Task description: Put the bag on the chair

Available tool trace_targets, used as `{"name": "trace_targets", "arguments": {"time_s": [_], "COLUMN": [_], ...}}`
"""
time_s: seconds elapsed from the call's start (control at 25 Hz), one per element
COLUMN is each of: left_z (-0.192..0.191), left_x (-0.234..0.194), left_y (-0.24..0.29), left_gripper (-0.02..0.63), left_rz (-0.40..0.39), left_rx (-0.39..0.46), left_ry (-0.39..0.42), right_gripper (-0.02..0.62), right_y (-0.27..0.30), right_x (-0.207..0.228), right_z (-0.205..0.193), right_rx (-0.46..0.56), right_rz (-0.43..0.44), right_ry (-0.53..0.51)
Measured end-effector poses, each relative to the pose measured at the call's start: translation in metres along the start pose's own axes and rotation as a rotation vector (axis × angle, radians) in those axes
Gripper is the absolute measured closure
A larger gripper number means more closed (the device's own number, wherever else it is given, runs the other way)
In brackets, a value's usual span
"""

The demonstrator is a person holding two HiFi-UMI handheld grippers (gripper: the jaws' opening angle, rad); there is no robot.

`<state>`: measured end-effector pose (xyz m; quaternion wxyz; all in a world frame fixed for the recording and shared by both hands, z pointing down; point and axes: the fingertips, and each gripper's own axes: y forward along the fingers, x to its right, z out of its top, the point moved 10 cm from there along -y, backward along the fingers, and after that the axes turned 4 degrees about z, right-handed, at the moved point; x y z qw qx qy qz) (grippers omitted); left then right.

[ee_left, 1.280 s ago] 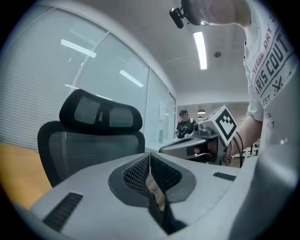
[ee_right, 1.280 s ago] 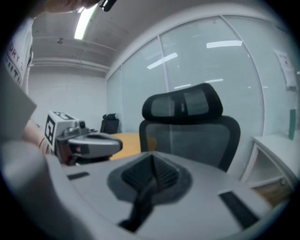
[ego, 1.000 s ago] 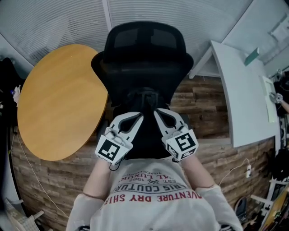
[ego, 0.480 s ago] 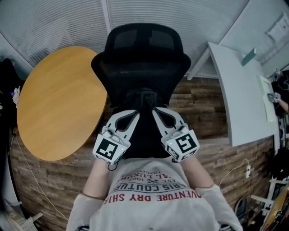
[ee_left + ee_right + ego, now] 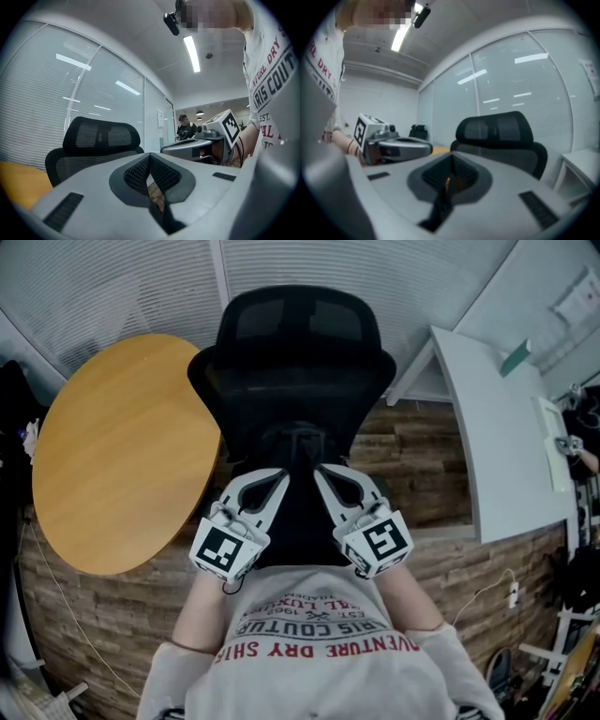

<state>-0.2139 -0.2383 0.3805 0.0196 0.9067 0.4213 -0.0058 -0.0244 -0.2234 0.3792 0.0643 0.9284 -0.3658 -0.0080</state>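
Observation:
A black mesh office chair (image 5: 295, 352) stands in front of me, its seat toward my body. My left gripper (image 5: 279, 476) and right gripper (image 5: 325, 474) hover side by side over the seat's near edge, close to my chest, both pointing level at the backrest. Both are shut with nothing between their pads. In the left gripper view the shut left gripper (image 5: 150, 155) faces the chair (image 5: 101, 138), and the right gripper (image 5: 206, 140) shows beside it. The right gripper view shows the shut right gripper (image 5: 451, 167), the chair (image 5: 501, 133) and the left gripper (image 5: 393, 145). I cannot make out a bag against the black seat.
A round yellow table (image 5: 112, 446) stands close at the chair's left. A white desk (image 5: 497, 427) runs along the right, with cables and gear on the floor beyond it. Glass walls with blinds (image 5: 131, 287) stand behind the chair. A person (image 5: 186, 126) stands far off.

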Motion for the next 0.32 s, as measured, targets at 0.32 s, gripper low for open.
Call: {"name": "trace_targets", "arguments": {"time_s": [0.32], "left_z": [-0.0018], "left_x": [-0.0064], "left_y": [0.0078], "left_gripper": [0.577], "left_rz": [0.040], "left_rx": [-0.056], "left_ry": [0.008], "right_gripper": [0.569], "right_y": [0.0042], "right_x": [0.0052], "right_z": [0.0044], "right_rx": [0.012], "right_rz": [0.012], "right_ry": [-0.003]}}
